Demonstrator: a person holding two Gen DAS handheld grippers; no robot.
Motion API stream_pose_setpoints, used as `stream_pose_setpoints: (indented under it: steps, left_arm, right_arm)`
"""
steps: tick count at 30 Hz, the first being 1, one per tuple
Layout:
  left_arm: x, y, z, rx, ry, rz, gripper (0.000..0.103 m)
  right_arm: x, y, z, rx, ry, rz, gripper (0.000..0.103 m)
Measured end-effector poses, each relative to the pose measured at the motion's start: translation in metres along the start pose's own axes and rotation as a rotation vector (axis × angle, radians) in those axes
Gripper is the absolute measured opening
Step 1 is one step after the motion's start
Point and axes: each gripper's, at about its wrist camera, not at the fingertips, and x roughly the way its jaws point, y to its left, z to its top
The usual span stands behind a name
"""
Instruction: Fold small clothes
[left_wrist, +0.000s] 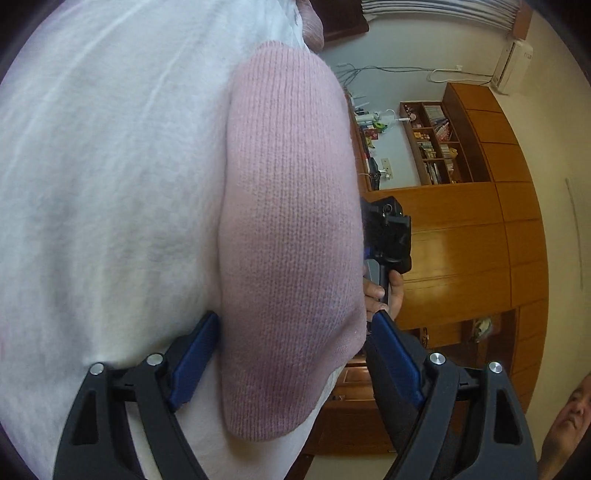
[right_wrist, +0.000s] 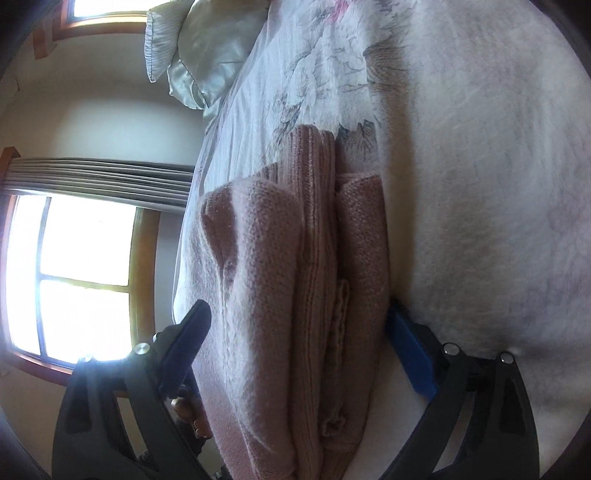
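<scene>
Fingers of both grippers stand spread wide with the pink knit garment between them, and neither pair is pressed shut on it. Biggest in both views is the bed, its pale cover filling the left of the left wrist frame and the right of the right wrist frame, with a flower print toward the top of the latter. On it lies the pink knit garment, running down the middle of each frame and already gathered into a thick bundle of several layers, their folded edges stacked side by side in the right wrist view. The left gripper straddles one rounded end of the bundle; the right gripper straddles the other, layered end. Judging by the compact stack, most of the folding looks done; what seems left is a final fold or simply squaring and setting the bundle down. A hand on the right gripper's handle shows at the centre right of the left wrist frame.
</scene>
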Motion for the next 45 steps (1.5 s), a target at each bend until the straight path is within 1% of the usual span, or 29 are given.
stream_pose_setpoints:
  steps: [4,7,10,11,12,13,14,15,16,17,21,24,26,28,31,33,35,36,38,40,41,42,43,44,45]
  left_arm:
    - [0.016,0.001,0.006,0.012,0.040,-0.019,0.085]
    - [0.025,0.001,0.011,0.012,0.042,-0.022,0.085]
    - [0.027,-0.002,0.012,0.010,0.040,-0.005,0.085]
    - [0.028,-0.004,0.012,0.009,0.038,0.007,0.085]
    - [0.029,-0.007,0.012,0.009,0.036,0.019,0.084]
    - [0.029,-0.009,0.011,0.012,0.031,0.035,0.083]
    - [0.027,-0.012,0.010,0.009,0.024,0.059,0.073]
    - [0.027,-0.013,0.010,-0.003,0.022,0.095,0.061]
    - [0.027,-0.012,0.010,-0.022,0.022,0.110,0.058]
    - [0.025,-0.012,0.010,-0.034,0.024,0.110,0.053]
    - [0.016,-0.029,0.009,0.008,0.035,0.172,0.041]
    - [0.000,-0.050,0.008,0.055,0.031,0.213,0.038]
    - [-0.018,-0.061,0.006,0.075,0.023,0.238,0.038]
    - [-0.038,-0.072,0.001,0.097,0.014,0.254,0.037]
    - [-0.081,-0.081,-0.017,0.124,-0.020,0.286,0.037]
    - [-0.114,-0.080,-0.033,0.124,-0.055,0.300,0.037]
    - [-0.145,-0.069,-0.050,0.096,-0.093,0.300,0.037]
    - [-0.157,-0.060,-0.057,0.069,-0.110,0.297,0.037]
    - [-0.171,-0.036,-0.069,0.008,-0.133,0.295,0.037]
    - [-0.172,-0.013,-0.076,-0.040,-0.138,0.306,0.037]
    - [-0.170,-0.005,-0.078,-0.052,-0.144,0.291,0.039]
    - [-0.168,0.002,-0.080,-0.057,-0.152,0.268,0.041]
    - [-0.167,0.007,-0.082,-0.055,-0.160,0.249,0.043]
    - [-0.166,0.009,-0.083,-0.057,-0.170,0.231,0.048]
    - [-0.166,0.013,-0.084,-0.061,-0.180,0.220,0.050]
  right_arm:
    - [0.013,0.003,0.009,-0.024,0.012,0.011,0.094]
    - [0.020,0.007,0.013,-0.029,0.008,0.017,0.094]
    - [0.026,0.014,0.016,-0.032,-0.001,0.030,0.093]
    - [0.029,0.017,0.015,-0.037,0.003,0.027,0.087]
    - [0.035,0.021,0.016,-0.038,0.008,0.019,0.072]
    - [0.040,0.021,0.015,-0.030,0.014,0.018,0.067]
    - [0.041,0.021,0.014,-0.023,0.005,0.019,0.062]
    - [0.040,0.022,0.013,-0.020,-0.012,0.017,0.059]
    - [0.039,0.021,0.012,-0.013,-0.022,0.019,0.058]
    - [0.038,0.023,0.010,-0.008,-0.033,0.017,0.056]
    - [0.030,0.041,-0.001,-0.026,-0.072,0.013,0.053]
    - [0.030,0.060,-0.011,-0.035,-0.092,0.038,0.052]
    - [0.038,0.076,-0.019,-0.049,-0.087,0.054,0.052]
    - [0.052,0.090,-0.028,-0.060,-0.069,0.079,0.052]
    - [0.084,0.117,-0.043,-0.094,-0.023,0.132,0.051]
    - [0.112,0.133,-0.053,-0.114,0.017,0.163,0.051]
    - [0.144,0.145,-0.060,-0.127,0.063,0.175,0.051]
    - [0.160,0.147,-0.063,-0.127,0.083,0.169,0.052]
    - [0.189,0.144,-0.067,-0.123,0.122,0.130,0.052]
    - [0.203,0.135,-0.070,-0.098,0.133,0.098,0.055]
    - [0.203,0.130,-0.069,-0.084,0.133,0.099,0.056]
    - [0.201,0.128,-0.068,-0.074,0.132,0.093,0.062]
    - [0.196,0.126,-0.067,-0.075,0.126,0.064,0.065]
    - [0.191,0.127,-0.065,-0.079,0.119,0.039,0.075]
    - [0.182,0.127,-0.065,-0.080,0.107,0.020,0.081]
